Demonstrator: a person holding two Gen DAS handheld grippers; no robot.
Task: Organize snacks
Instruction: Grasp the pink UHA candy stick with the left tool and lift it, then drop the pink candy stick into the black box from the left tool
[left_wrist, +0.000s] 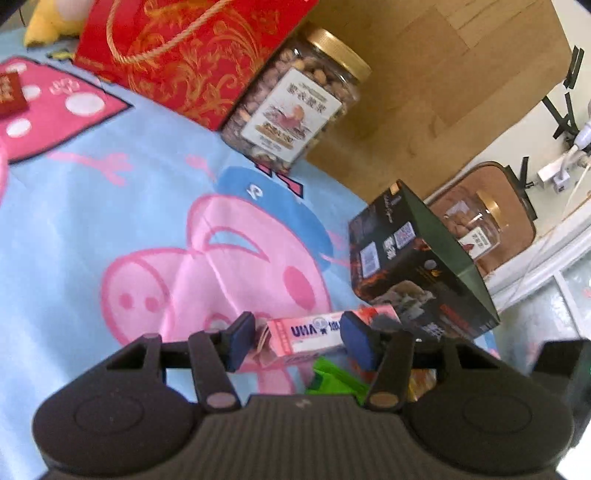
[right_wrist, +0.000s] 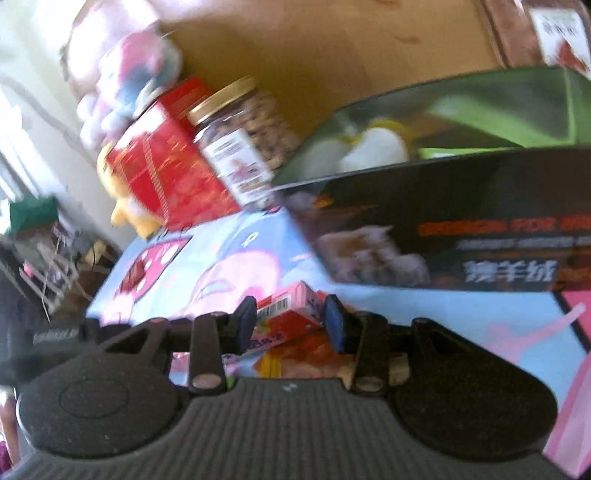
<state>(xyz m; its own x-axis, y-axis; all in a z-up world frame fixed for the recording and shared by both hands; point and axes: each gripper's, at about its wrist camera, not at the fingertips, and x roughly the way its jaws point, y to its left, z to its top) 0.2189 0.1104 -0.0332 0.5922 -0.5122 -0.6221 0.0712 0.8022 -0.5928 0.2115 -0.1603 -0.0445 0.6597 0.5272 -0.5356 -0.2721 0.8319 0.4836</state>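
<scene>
A pink UHA candy box lies on the blue cartoon-pig blanket among other small packets, one of them green. My left gripper hovers over the box, open; the box shows in the gap beyond the blue pads and runs on behind the right pad. In the blurred right wrist view, a small pink-and-red box with a barcode sits tilted on a heap of packets. My right gripper is open, its pads close on either side of that box.
A dark carton with a green lining stands open just right of the heap. Behind are a gold-lidded nut jar, a red gift bag and a yellow plush toy. A second jar stands off the blanket.
</scene>
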